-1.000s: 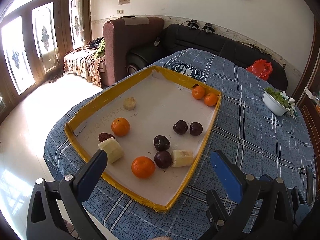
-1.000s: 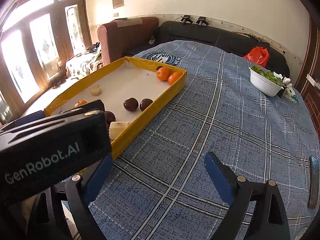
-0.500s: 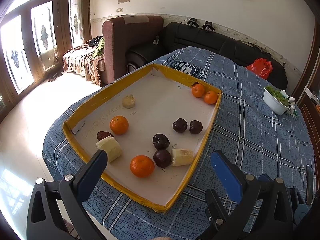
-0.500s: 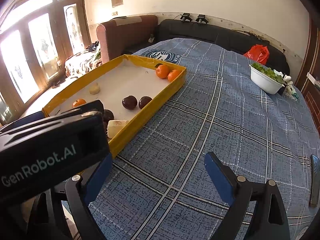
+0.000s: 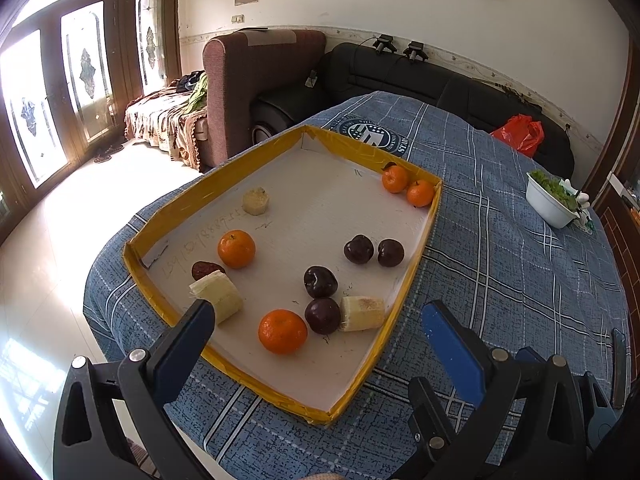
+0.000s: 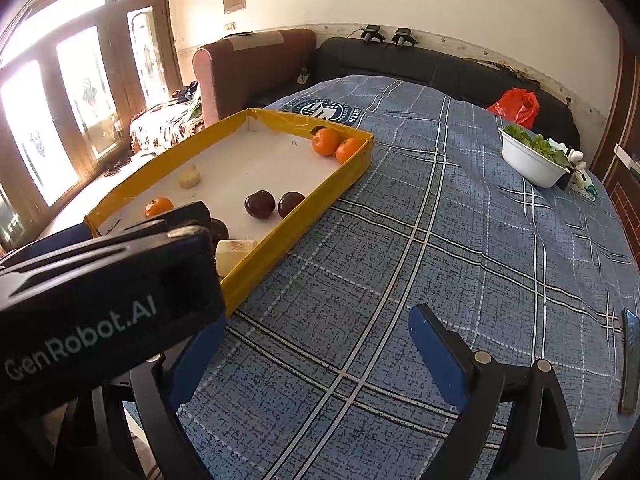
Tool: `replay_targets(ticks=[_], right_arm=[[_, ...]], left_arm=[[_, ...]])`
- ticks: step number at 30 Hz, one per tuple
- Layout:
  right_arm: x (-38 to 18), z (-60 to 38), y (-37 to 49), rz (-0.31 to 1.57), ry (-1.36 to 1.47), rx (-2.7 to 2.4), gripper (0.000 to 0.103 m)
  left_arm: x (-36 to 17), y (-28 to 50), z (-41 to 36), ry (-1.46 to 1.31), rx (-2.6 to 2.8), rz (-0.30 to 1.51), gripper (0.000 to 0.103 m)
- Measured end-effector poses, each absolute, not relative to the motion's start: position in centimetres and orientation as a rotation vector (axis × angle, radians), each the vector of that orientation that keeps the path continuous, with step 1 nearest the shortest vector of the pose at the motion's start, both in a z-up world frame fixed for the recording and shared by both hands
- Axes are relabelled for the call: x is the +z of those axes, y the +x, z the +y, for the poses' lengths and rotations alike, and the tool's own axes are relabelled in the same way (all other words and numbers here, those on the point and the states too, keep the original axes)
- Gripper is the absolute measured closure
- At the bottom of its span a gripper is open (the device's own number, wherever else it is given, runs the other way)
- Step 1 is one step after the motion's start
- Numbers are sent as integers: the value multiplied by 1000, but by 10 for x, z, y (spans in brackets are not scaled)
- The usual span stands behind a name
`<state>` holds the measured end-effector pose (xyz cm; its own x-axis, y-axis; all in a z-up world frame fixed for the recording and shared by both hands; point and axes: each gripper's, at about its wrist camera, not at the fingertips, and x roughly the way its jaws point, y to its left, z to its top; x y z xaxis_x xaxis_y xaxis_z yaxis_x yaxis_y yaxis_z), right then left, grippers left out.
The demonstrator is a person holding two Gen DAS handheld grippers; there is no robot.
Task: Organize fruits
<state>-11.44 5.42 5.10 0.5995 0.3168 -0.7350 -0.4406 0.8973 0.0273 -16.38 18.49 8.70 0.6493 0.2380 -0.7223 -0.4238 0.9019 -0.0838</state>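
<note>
A yellow-rimmed tray (image 5: pixel 416 272) on the blue plaid tablecloth holds scattered fruit. Two oranges (image 5: pixel 406 186) sit in its far right corner, one orange (image 5: pixel 236 248) at the left, one orange (image 5: pixel 282 331) near the front. Several dark plums (image 5: pixel 374 249) lie in the middle. Pale sugarcane pieces (image 5: pixel 362 313) lie front right, front left (image 5: pixel 218 297) and far left (image 5: pixel 255 200). A red date (image 5: pixel 207 269) lies by the left rim. My left gripper (image 5: pixel 316 320) is open and empty above the tray's front. My right gripper (image 6: pixel 316 332) is open and empty over bare cloth, right of the tray (image 6: pixel 320 204).
A white bowl of greens (image 6: pixel 530 158) stands at the table's far right. A dark phone (image 6: pixel 630 360) lies at the right edge. A red bag (image 6: pixel 514 106) sits on the black sofa behind. The left gripper's body (image 6: pixel 100 304) blocks the right view's lower left.
Both views have shifted slightly; the tray and fruit sit a little lower and closer in frame. Nothing was taken hold of or let go.
</note>
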Motion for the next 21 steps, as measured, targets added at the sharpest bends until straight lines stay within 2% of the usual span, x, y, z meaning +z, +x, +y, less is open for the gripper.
replay_targets(ticks=[21], right_arm=[[46, 56, -113, 828, -168, 444, 7]], left_arm=[[83, -161, 186, -253, 376, 784, 0]])
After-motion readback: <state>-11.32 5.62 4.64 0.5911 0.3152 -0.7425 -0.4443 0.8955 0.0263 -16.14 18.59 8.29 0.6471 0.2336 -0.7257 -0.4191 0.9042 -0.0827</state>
